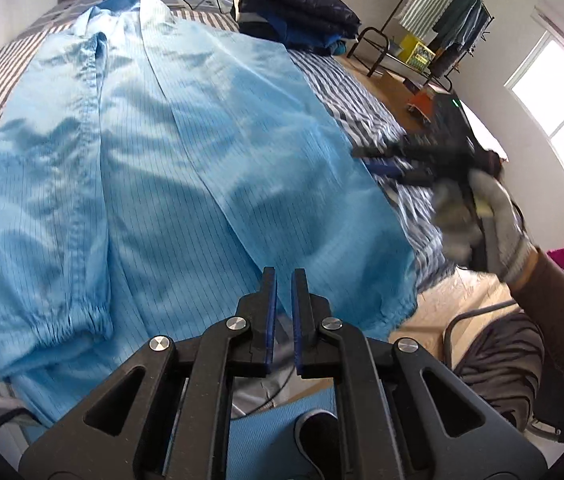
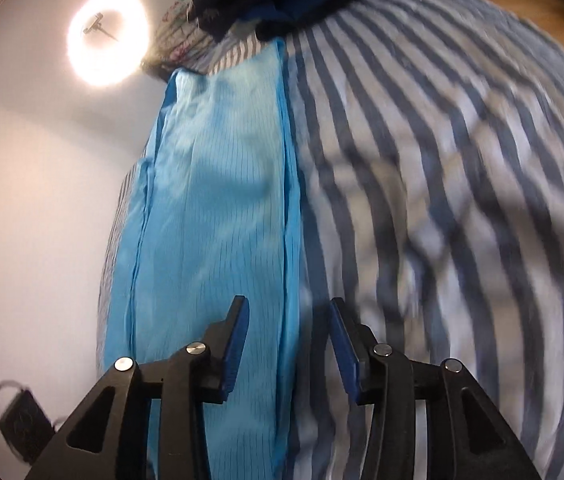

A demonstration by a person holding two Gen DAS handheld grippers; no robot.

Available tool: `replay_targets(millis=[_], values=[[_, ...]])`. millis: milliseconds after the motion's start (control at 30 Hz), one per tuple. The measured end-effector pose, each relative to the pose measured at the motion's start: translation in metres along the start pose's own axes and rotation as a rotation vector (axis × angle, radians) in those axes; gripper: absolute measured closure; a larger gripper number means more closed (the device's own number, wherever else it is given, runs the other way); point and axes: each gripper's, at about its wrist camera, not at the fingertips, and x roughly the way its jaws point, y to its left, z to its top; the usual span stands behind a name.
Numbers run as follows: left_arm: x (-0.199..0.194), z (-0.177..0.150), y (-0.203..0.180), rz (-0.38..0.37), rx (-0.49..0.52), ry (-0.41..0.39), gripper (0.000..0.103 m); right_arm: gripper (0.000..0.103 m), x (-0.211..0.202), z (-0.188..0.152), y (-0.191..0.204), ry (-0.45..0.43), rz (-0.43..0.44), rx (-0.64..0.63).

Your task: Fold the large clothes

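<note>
A large light-blue coat (image 1: 169, 168) lies spread on a striped bed (image 1: 362, 100), one sleeve with an elastic cuff (image 1: 81, 320) folded along its left side. My left gripper (image 1: 284, 276) hovers over the coat's near hem, its jaws a narrow gap apart with nothing between them. The right gripper (image 1: 394, 160), held by a gloved hand (image 1: 494, 216), sits blurred at the coat's right edge. In the right wrist view the right gripper (image 2: 290, 312) is open, straddling the coat's folded right edge (image 2: 288, 208) low over the striped sheet (image 2: 442, 200).
A pile of dark folded clothes (image 1: 294, 4) sits at the bed's far right corner. A clothes rack (image 1: 454, 20) stands on the wooden floor beyond. A ring light (image 2: 107, 36) glows near the headboard. A chair with striped fabric (image 1: 498, 364) stands at the near right.
</note>
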Motion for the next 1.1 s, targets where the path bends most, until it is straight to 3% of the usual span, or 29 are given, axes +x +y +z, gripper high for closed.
replay_targets(millis=[167, 367, 433, 533, 700, 900, 1033, 1100], values=[[0.024, 0.021, -0.002, -0.022, 0.004, -0.022, 0.099, 0.059, -0.015, -0.041, -0.015, 0.041, 0.087, 0.091], [0.069, 0.028, 0.003, 0.000, -0.017, 0.021, 0.099, 0.066, -0.018, -0.062, -0.011, 0.046, 0.110, 0.093], [0.086, 0.023, 0.002, 0.035, 0.005, 0.063, 0.099, 0.090, -0.015, -0.065, -0.002, 0.046, 0.120, 0.074], [0.085, 0.020, 0.001, 0.048, 0.010, 0.056, 0.099, 0.100, -0.018, -0.069, 0.020, 0.025, 0.038, -0.018], [0.065, 0.031, -0.003, 0.040, -0.012, -0.052, 0.099, 0.103, -0.028, -0.068, 0.030, -0.029, -0.014, -0.048], [0.101, 0.030, 0.000, 0.046, -0.020, 0.024, 0.099, 0.103, -0.027, -0.057, 0.060, -0.078, -0.083, -0.125], [0.085, 0.027, 0.000, 0.007, -0.042, 0.014, 0.099, 0.103, -0.026, -0.056, 0.076, -0.092, -0.113, -0.164], [0.059, 0.027, 0.001, -0.011, -0.048, -0.026, 0.099, 0.103, -0.026, -0.056, 0.086, -0.103, -0.137, -0.196]])
